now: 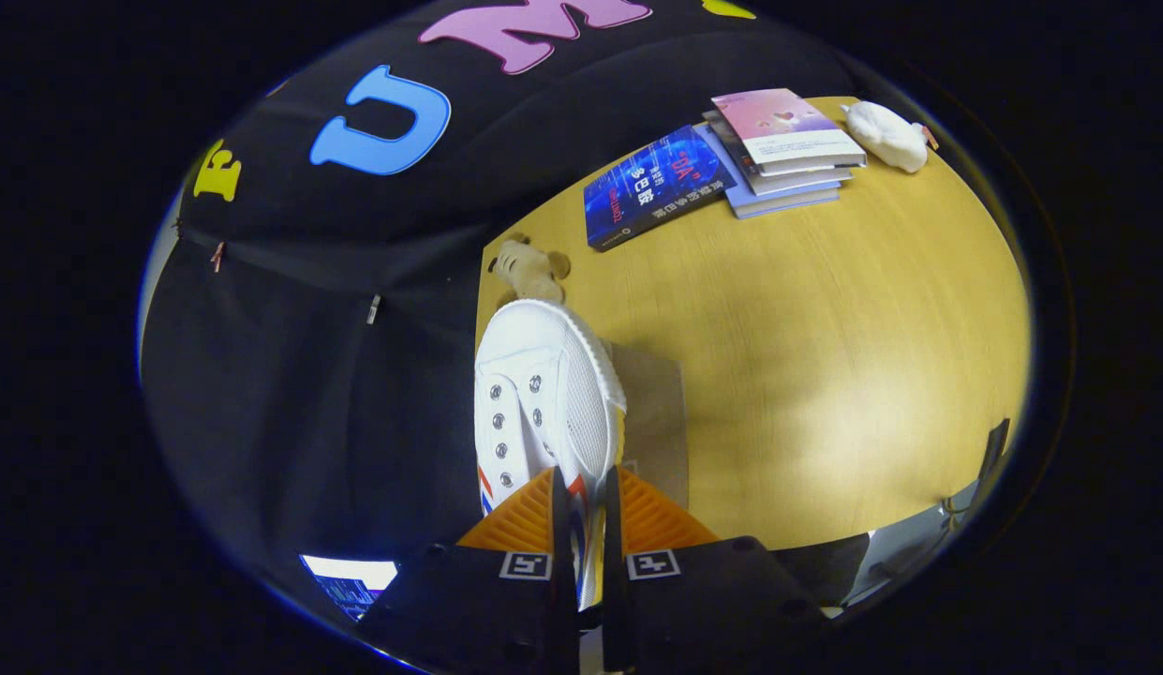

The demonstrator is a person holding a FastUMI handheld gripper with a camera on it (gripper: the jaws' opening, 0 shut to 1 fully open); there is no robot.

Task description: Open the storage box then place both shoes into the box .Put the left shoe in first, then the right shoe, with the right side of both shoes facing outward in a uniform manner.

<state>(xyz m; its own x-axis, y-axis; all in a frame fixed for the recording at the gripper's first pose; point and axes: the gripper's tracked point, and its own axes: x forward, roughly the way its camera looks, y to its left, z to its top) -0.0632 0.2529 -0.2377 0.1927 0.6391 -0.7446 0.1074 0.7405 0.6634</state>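
White canvas and perforated mesh make up the shoe [544, 394] that is held by the gripper [586, 525]: its rear side wall is pinched between the two fingers, which are drawn close together with only the thin edge of the shoe between them, so the tongs are closed on the shoe. The shoe is seen from above, its toe pointing away from the fingers, with two rows of metal eyelets along the lace opening and red and blue stripes on the side close to the fingers. It appears lifted over the edge of the wooden table [825, 375], part of it over the table and part over the dark cloth wall of the booth. A flat grey-brown panel [651, 412] lies on the table just beside the shoe; what it belongs to cannot be told. Just beyond the toe, a small beige plush toy [529, 269] is seen at the table's edge. Farther across the table, a blue book [656, 186] lies flat, and next to it a stack of books [787, 150] is topped by one with a pink cover. A white plush toy [887, 136] lies beside the stack at the far edge of the table.
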